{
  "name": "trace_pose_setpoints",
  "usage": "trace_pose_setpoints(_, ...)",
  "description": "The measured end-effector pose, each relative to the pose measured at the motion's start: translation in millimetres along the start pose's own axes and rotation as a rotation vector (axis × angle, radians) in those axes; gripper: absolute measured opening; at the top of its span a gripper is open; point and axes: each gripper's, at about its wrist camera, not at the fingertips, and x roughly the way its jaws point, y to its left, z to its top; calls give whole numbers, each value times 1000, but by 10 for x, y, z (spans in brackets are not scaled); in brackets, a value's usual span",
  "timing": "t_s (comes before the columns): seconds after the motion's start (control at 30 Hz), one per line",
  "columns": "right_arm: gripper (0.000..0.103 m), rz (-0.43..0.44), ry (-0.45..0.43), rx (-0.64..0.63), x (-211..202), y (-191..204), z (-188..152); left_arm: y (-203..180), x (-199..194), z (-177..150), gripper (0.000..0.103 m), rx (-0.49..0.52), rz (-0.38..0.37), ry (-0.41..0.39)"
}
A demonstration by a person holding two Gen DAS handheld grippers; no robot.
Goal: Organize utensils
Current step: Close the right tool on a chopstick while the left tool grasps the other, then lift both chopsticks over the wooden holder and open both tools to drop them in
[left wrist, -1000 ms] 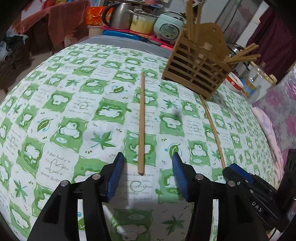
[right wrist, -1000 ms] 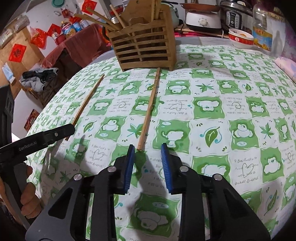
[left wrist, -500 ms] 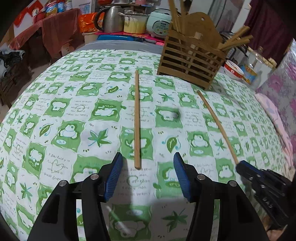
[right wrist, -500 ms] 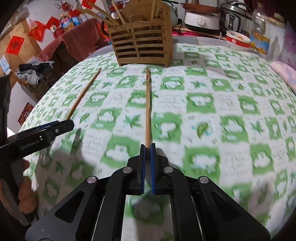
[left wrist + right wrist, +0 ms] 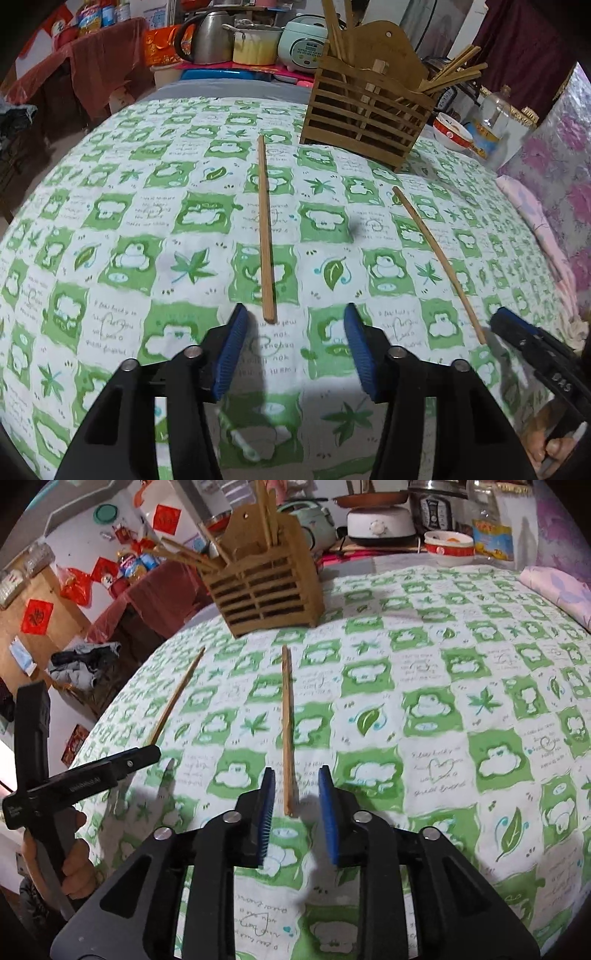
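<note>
Two light, stiff, thin chopsticks (image 5: 266,236) (image 5: 287,731) are best pinched near their close ends; the left gripper (image 5: 295,350) is closing, the right gripper (image 5: 296,805) opening, neither gripping anything

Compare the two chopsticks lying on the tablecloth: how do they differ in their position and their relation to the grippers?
The left chopstick ends just ahead of the left gripper, whose closing jaws are wide. The right chopstick has its near end between the pads of the right gripper, whose jaws are opening and do not press it. Its far end lies nearer the wooden holder. Both are plain wood, lie flat on the green tablecloth, and point roughly toward the holder.
</note>
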Motion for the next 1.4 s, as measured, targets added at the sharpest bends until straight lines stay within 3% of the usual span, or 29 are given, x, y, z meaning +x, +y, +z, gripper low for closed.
trace_pose_setpoints(0.3, 33, -9, 20, -3, 45, -7, -9, 43, 53, 34, 7, 20, 41, 1)
trace_pose_setpoints(0.4, 33, -8, 35, -19, 64, 17, -36, -1, -28, -85, 7, 39, 26, 9)
trace_pose_setpoints(0.57, 33, -44, 54, -66, 106, 105, -63, -209, -76, -211, 7, 134, 70, 1)
trace_pose_setpoints(0.67, 29, -68, 61, -76, 124, 116, -69, -202, -77, -207, 7, 110, 48, 5)
trace_pose_setpoints(0.7, 23, -89, 60, -81, 126, 124, -68, -187, -73, -196, 7, 97, 38, 7)
trace_pose_setpoints(0.73, 8, -101, 62, -82, 127, 128, -71, -172, -69, -188, 7, 86, 30, 8)
trace_pose_setpoints(0.77, 8, -99, 66, -84, 134, 129, -72, -165, -63, -180, 8, 78, 22, 10)
trace_pose_setpoints(0.9, 6, -91, 58, -83, 120, 125, -75, -189, -52, -178, 11, 93, 23, 8)
trace_pose_setpoints(1.07, 6, -62, 24, -72, 68, 128, -61, -171, -65, -162, 8, 96, 1, 6)
trace_pose_setpoints(1.4, 6, -48, -85, -59, -194, 155, 35, -174, -327, -118, 8, 93, -33, -68)
